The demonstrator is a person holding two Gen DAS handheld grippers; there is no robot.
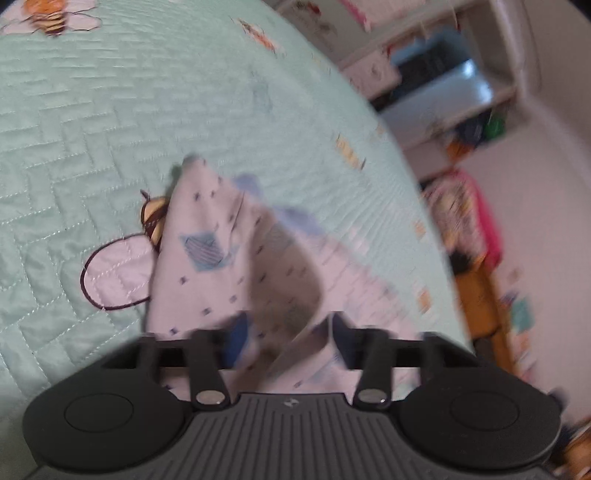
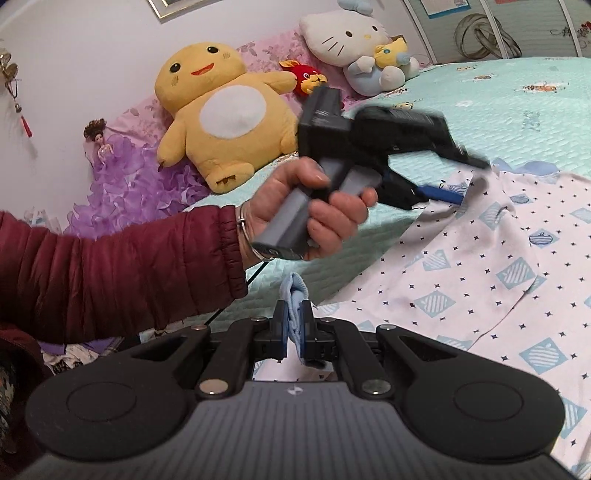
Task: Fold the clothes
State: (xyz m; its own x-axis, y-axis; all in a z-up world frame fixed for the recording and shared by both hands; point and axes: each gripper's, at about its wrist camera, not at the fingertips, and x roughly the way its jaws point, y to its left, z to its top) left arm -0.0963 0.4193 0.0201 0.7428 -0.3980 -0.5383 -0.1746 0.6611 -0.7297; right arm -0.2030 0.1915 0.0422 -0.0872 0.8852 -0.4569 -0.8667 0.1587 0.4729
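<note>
We saw the right gripper (image 2: 294, 328) clamped on a light-blue cuff (image 2: 295, 291) of the patterned garment (image 2: 480, 280), which lay on the quilted bedspread (image 2: 498, 110). The left gripper (image 2: 465, 177), held in a hand (image 2: 314, 206), met the cloth; whether its jaws were closed we could not tell.

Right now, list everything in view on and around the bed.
white patterned garment: one, white with blue prints, spread on the bed
mint quilted bedspread: one, bee motifs, covering the bed
yellow plush toy: one, at the headboard
white cat plush: one, beside it
small red plush: one, between them
purple-gowned doll: one, far left
left gripper: black, at the garment's far edge
right gripper: shut on light-blue trim
hand: one, maroon sleeve
</note>
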